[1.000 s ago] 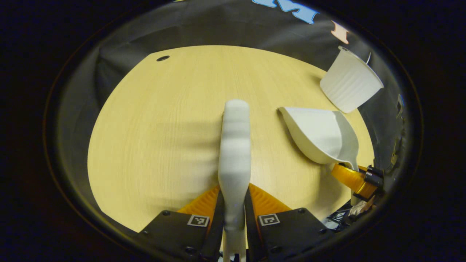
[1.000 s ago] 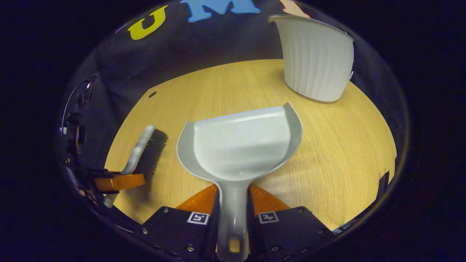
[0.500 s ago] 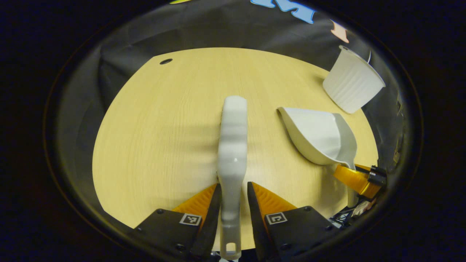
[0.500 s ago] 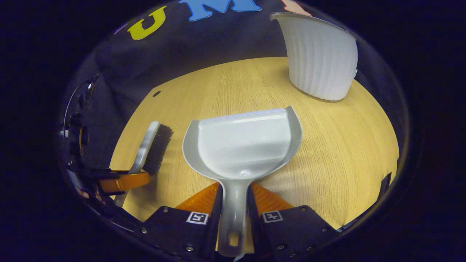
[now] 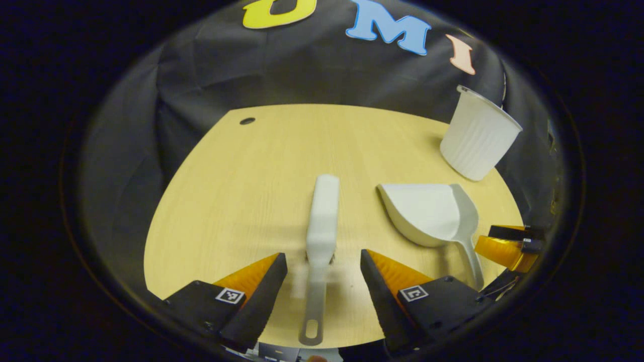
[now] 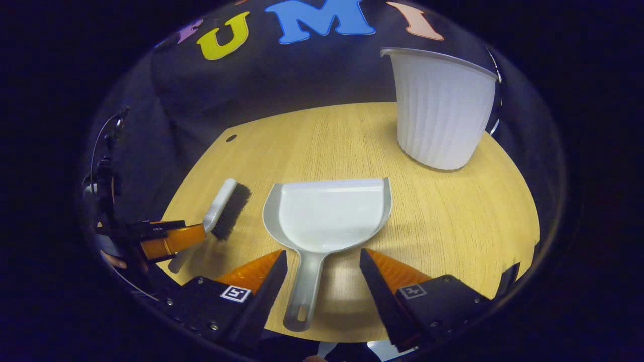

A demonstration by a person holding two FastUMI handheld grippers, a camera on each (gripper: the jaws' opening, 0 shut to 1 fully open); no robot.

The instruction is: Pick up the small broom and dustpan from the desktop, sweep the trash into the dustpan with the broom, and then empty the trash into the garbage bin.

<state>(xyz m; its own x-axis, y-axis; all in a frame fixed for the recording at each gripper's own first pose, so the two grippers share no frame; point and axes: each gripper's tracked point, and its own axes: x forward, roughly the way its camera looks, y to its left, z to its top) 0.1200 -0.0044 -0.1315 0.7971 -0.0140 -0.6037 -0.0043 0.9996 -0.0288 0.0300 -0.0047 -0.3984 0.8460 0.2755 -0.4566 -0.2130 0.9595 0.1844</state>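
In the left gripper view, the left gripper (image 5: pixel 322 269) sits at the bottom of the frame with its fingers spread wide, touching nothing. Between them the small broom (image 5: pixel 321 226) lies on the wooden desktop (image 5: pixel 236 191), seen from its pale back, so the bristles are hidden here; its handle runs down toward the lower edge, with the hanging hole showing near the desk's front edge. Right of centre lies the dustpan (image 5: pixel 427 213), its mouth turned toward the broom, and at the far right edge part of the right gripper (image 5: pixel 508 246) is cut off by the rim of the view. The white ribbed garbage bin (image 5: pixel 478 138) stands upright at the upper right.

In the right gripper view, the right gripper (image 6: pixel 322 271) is also spread, the dustpan (image 6: pixel 329 216) flat on the desktop (image 6: pixel 453 216) with its handle lying free between the fingers. The broom (image 6: pixel 226 208) shows its dark bristles at lower left, beside the partly hidden left gripper (image 6: pixel 166 239). The bin (image 6: pixel 440 110) stands at upper right, its inside not visible
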